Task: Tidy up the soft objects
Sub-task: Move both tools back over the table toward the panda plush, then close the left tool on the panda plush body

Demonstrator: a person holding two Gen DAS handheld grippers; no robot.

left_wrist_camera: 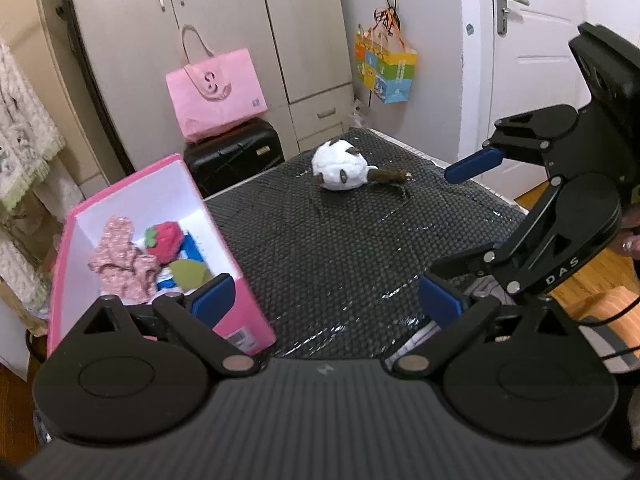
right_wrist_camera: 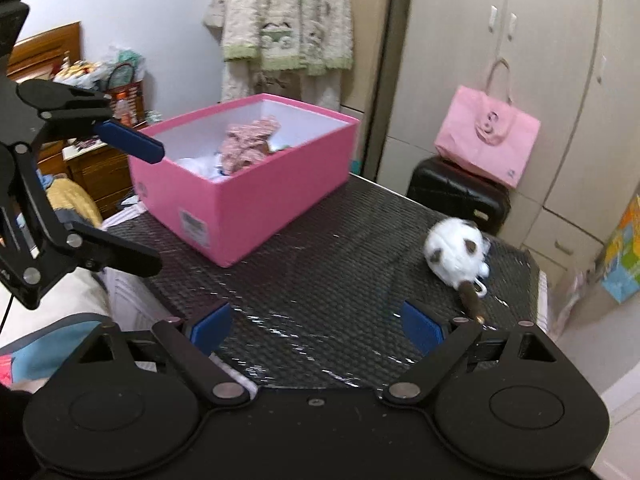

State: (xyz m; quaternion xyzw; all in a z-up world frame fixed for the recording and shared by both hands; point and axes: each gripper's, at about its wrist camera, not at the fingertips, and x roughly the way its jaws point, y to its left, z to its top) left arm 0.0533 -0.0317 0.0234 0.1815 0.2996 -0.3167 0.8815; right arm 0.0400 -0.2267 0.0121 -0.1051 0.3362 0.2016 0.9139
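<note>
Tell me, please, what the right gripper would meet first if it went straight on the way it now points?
Probably the black mat itself: the right gripper, jaws open and empty, points down at bare mat between the pink box and the white plush. Depth is hard to judge.

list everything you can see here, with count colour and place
plush toy: 1, white with brown patches and tail, far side of mat
box: 1, pink, open, on mat
soft items: several, pink floral, red, green, blue, inside box
mat: 1, black woven, covering table
tote bag: 1, pink, on suitcase
suitcase: 1, black, by wardrobe
gift bag: 1, multicoloured, hanging on wall
left tongs: open, empty
right tongs: open, empty
</note>
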